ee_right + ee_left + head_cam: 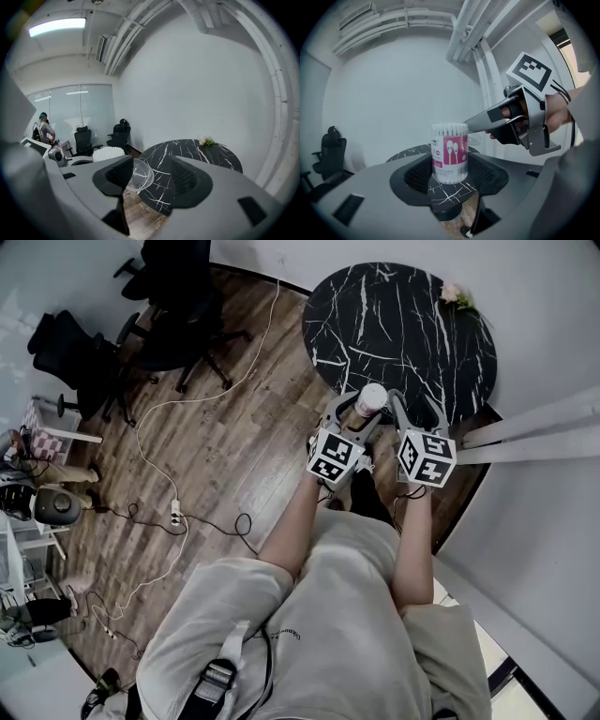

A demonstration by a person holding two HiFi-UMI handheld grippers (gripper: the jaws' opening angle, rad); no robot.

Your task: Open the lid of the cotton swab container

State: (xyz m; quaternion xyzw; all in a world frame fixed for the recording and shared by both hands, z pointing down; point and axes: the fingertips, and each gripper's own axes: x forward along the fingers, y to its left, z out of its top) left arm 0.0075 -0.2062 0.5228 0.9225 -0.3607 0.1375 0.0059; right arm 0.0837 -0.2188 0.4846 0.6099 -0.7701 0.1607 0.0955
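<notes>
The cotton swab container is a clear tub with a pink label, and the white swab tips show bare at its top. It stands near the edge of the black marble table. My left gripper is shut on it, one pad on each side. In the head view the container sits between the left gripper jaws. Its clear round lid stands tilted up beside the tub, leaning against one finger of my right gripper. That gripper's jaws stand wide apart with nothing pressed between them.
A small bunch of flowers lies at the table's far rim. Office chairs and a cable with a power strip are on the wooden floor to the left. A white wall with pipes runs along the right.
</notes>
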